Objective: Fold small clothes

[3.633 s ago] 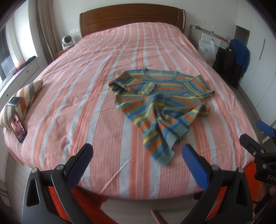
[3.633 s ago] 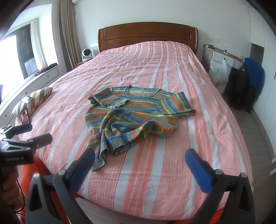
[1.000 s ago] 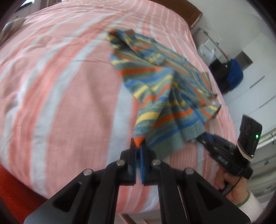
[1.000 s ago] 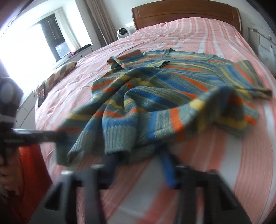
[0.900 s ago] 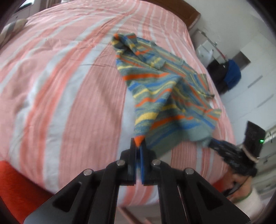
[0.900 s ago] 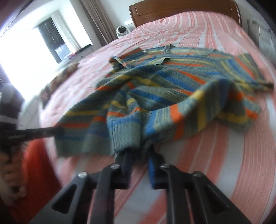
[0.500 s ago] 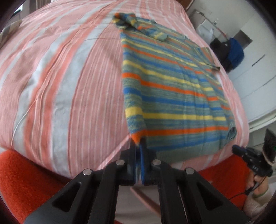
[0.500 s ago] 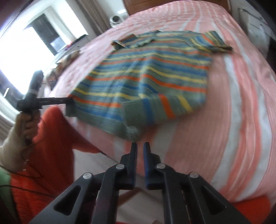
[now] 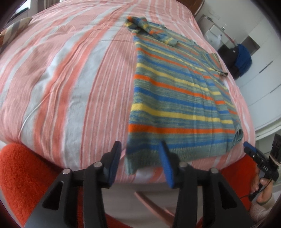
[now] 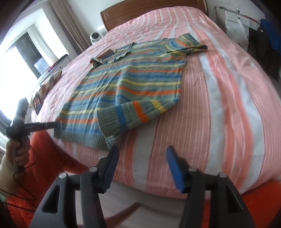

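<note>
A knitted sweater [image 9: 175,98] with blue, orange and yellow stripes lies spread flat on the pink striped bed [image 9: 70,84], its hem at the near edge. My left gripper [image 9: 141,161] hangs over the left hem corner, jaws opening; the corner lies loose between them and neither pad presses on it. My right gripper [image 10: 143,166] is also opening, with nothing between its fingers, just in front of the right hem corner of the sweater [image 10: 131,84]. One sleeve [image 10: 133,112] lies folded across the lower body. The left gripper [image 10: 54,124] shows at the other hem corner.
A red-orange fleece [image 9: 26,166] hangs over the foot of the bed. A striped pillow [image 10: 52,80] and a phone [image 10: 37,102] sit on the left edge. The wooden headboard [image 10: 149,10] is at the far end. Dark and blue clothes [image 9: 240,59] stand by the white cupboards.
Both grippers drew the bunched sweater's hem toward the foot of the bed and apart, laying it flat. Both then opened and let go of the hem corners.
</note>
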